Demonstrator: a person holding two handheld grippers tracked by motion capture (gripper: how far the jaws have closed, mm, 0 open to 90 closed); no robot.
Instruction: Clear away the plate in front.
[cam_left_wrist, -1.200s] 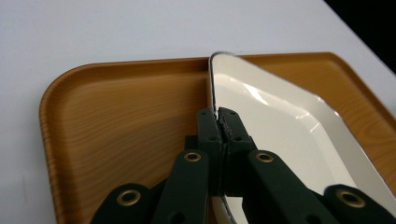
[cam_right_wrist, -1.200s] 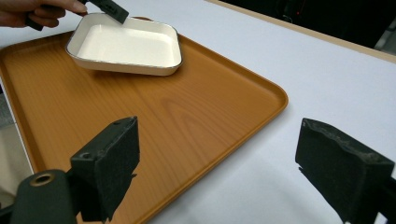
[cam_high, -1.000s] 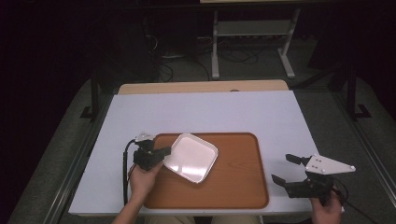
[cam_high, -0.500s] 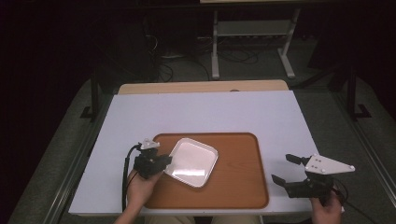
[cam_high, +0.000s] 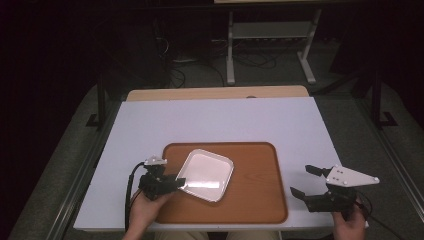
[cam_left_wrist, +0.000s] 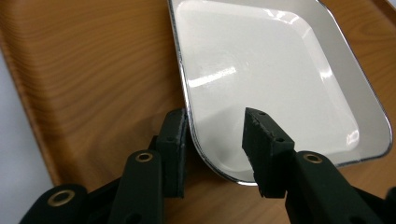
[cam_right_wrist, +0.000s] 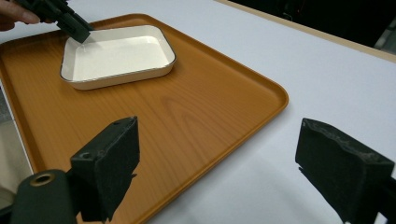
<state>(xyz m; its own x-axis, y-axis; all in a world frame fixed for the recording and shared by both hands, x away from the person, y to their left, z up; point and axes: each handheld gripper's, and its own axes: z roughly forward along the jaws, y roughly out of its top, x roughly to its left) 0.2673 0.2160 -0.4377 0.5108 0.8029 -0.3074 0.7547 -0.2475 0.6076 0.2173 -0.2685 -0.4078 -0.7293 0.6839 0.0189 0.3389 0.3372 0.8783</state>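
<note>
Enamel-white, glossy and square with rounded corners and a thin metal rim, the shallow dish (cam_high: 205, 174) lies flat on the left half of a wood-grain orange tray (cam_high: 255, 195), itself rounded at the corners and low-lipped. Tray sits toward 6 o'clock on the matte pale bench (cam_high: 220, 120). At the dish's 8 o'clock corner the left gripper (cam_left_wrist: 212, 133) has just been opening: its jaws straddle the rim, standing apart from it. Right gripper (cam_high: 306, 181) hovers off the tray's 4 o'clock corner, jaws wide apart and empty. Nothing blocks the dish.
</note>
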